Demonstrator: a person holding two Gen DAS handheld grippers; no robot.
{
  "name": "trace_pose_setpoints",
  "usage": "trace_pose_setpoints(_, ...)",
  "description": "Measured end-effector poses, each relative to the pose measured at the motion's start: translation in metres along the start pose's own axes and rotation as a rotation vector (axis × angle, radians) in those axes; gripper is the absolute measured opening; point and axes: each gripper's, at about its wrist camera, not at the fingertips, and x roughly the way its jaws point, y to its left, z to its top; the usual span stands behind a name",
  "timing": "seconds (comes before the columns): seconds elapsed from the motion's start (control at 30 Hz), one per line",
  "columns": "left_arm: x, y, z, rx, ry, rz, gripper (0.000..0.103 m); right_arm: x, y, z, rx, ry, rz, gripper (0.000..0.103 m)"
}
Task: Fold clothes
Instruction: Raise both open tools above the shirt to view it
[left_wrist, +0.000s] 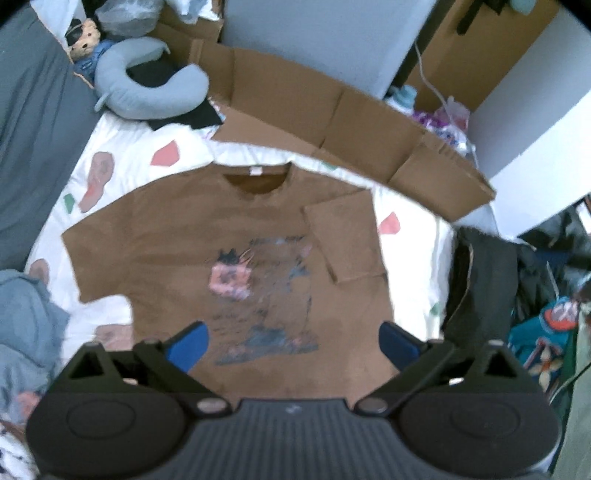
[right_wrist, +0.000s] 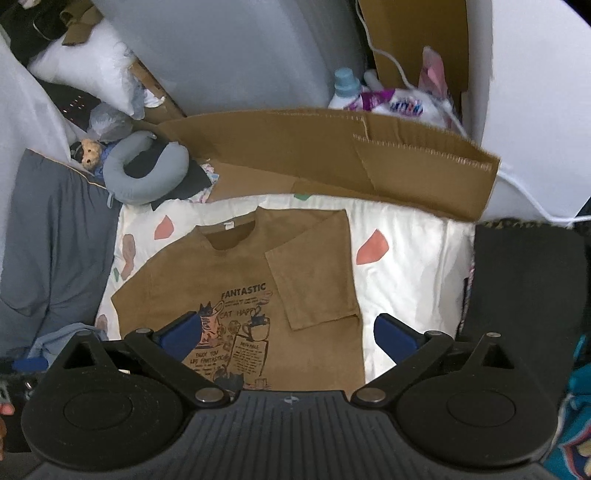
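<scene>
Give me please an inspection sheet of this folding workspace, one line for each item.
Surface: white bedsheet with coloured patches.
Job's things: brown T-shirt lies flat, print up; right sleeve folded inward, left sleeve spread out.
Clutter: grey neck pillow, small doll, flattened cardboard, blue-grey garment.
Grippers: left gripper and right gripper over the shirt, jaws open, empty.
Cables: white cord behind the cardboard.
Surroundings: detergent bottle, dark clothes.

Left tongs (left_wrist: 293, 341), right tongs (right_wrist: 288, 334) agape, empty.
</scene>
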Motion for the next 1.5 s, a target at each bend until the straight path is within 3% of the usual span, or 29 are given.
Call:
trace_pose_setpoints(0.27, -0.019, 0.044, -0.007, -0.031, 0.017, -0.047, 0.1, -0.048, 0.052, 0.021, -0.008, -0.008, -0.064, 0.102)
trace_pose_setpoints(0.57, -0.041, 0.059, -0.011, 0.068, 0.006, -0.038, 0.1, -0.082, 0.1, 0.035, -0.029, 0.002, -0.123, 0.102)
trace_pose_setpoints(0.67, -0.043, 0.075, -0.014, 0.026, -0.004, -0.05, 0.1, -0.082, 0.116, 0.033, -0.052, 0.006, -0.123, 0.102)
trace_pose_setpoints(1.0, -0.022, 0.147, -0.009, -0.044, -0.019, -0.024, 0.1, -0.009, 0.173, 0.003, -0.122, 0.073, -0.022, 0.102)
trace_pose_setpoints(1.33, 0.016, 0.216, -0.015, -0.085, -0.007, -0.014, 0.1, 0.089, 0.182, -0.049, -0.117, 0.129, 0.003, 0.102)
trace_pose_setpoints(1.5, 0.037, 0.242, -0.014, -0.11, -0.028, -0.025, 0.099, 0.126, 0.174, -0.069, -0.072, 0.116, -0.022, 0.102)
